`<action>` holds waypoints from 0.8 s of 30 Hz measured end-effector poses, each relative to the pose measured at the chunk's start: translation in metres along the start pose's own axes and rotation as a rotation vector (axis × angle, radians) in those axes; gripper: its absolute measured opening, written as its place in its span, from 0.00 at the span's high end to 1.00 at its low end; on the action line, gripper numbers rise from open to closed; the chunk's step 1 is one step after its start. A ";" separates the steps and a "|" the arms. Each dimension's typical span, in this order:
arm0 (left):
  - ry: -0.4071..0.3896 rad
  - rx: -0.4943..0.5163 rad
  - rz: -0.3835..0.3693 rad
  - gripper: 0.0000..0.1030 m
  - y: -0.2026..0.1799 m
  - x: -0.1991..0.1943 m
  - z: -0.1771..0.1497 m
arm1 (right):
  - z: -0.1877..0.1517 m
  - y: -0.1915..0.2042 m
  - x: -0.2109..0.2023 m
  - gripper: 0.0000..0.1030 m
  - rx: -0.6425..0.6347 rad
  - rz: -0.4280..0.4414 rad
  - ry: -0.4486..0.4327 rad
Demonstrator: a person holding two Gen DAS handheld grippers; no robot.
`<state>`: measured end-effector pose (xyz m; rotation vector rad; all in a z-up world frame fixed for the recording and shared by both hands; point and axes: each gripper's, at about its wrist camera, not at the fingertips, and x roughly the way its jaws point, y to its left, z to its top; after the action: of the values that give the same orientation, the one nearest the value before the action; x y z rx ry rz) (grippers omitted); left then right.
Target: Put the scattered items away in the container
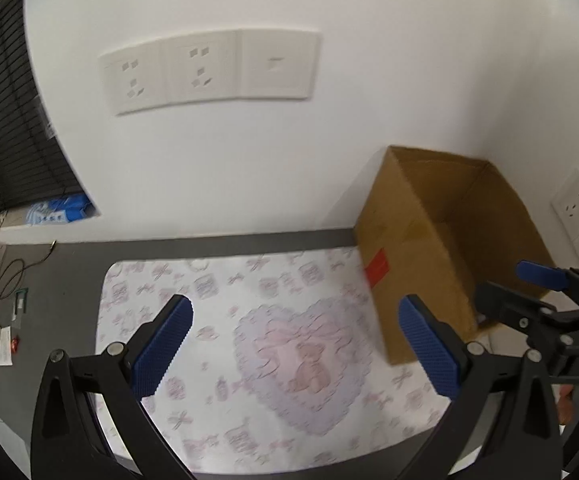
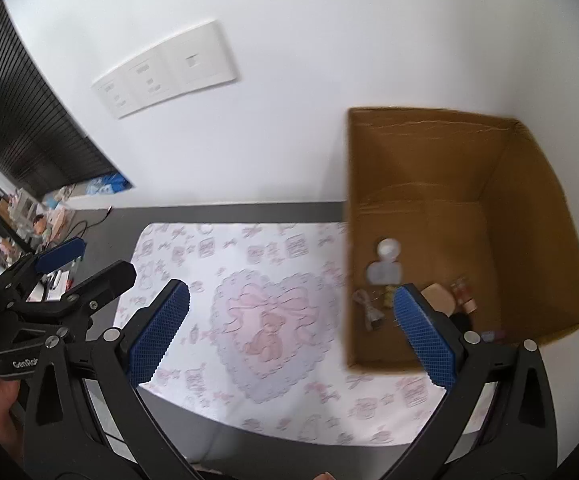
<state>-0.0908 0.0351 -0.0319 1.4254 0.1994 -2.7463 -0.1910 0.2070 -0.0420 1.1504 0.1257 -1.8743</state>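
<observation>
Left hand-held gripper (image 1: 295, 344) and right hand-held gripper (image 2: 291, 334), both jaws wide apart, empty.

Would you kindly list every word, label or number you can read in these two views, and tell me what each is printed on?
"DAS", cut off at the frame edge: on the right gripper, seen in the left wrist view.
"GenRo", cut off by a finger: on the left gripper, seen in the right wrist view.
Red label on the cardboard box: too blurred to read.
Papers at the far left: too small to read.
</observation>
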 end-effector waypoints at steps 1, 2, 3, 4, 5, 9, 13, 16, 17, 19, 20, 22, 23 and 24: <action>0.007 -0.010 -0.002 0.00 0.006 -0.003 -0.004 | -0.004 0.008 0.000 0.00 -0.012 -0.002 0.008; 0.016 -0.017 -0.005 0.00 0.013 -0.006 -0.008 | -0.009 0.017 0.001 0.00 -0.027 -0.003 0.019; 0.029 -0.022 -0.008 0.00 0.020 -0.009 -0.014 | -0.014 0.025 0.002 0.00 -0.037 -0.003 0.032; 0.041 -0.025 -0.011 0.00 0.025 -0.012 -0.018 | -0.021 0.032 0.002 0.00 -0.036 -0.005 0.046; 0.052 -0.031 -0.021 0.00 0.031 -0.015 -0.023 | -0.026 0.036 0.003 0.00 -0.033 -0.009 0.061; 0.106 -0.048 -0.040 0.00 0.048 -0.026 -0.042 | -0.046 0.056 0.004 0.00 -0.017 -0.047 0.117; 0.127 -0.022 -0.059 0.00 0.061 -0.043 -0.063 | -0.062 0.076 0.003 0.00 -0.004 -0.142 0.191; 0.107 0.018 -0.022 0.00 0.066 -0.060 -0.072 | -0.073 0.087 -0.004 0.00 0.018 -0.151 0.213; 0.117 0.024 -0.018 0.00 0.067 -0.063 -0.075 | -0.075 0.090 -0.007 0.00 0.022 -0.162 0.216; 0.155 0.024 -0.033 0.01 0.069 -0.067 -0.077 | -0.078 0.097 -0.013 0.00 0.034 -0.183 0.233; 0.173 0.017 -0.035 0.01 0.069 -0.069 -0.078 | -0.078 0.100 -0.017 0.00 0.034 -0.182 0.247; 0.214 0.008 -0.028 0.01 0.069 -0.072 -0.078 | -0.078 0.104 -0.025 0.00 0.041 -0.183 0.258; 0.225 0.004 -0.029 0.00 0.068 -0.074 -0.076 | -0.077 0.105 -0.030 0.00 0.039 -0.197 0.257; 0.228 -0.003 -0.032 0.00 0.066 -0.078 -0.075 | -0.076 0.106 -0.035 0.00 0.036 -0.206 0.252</action>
<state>0.0210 -0.0222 -0.0171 1.7473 0.2345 -2.6012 -0.0574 0.2047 -0.0217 1.4418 0.3651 -1.9064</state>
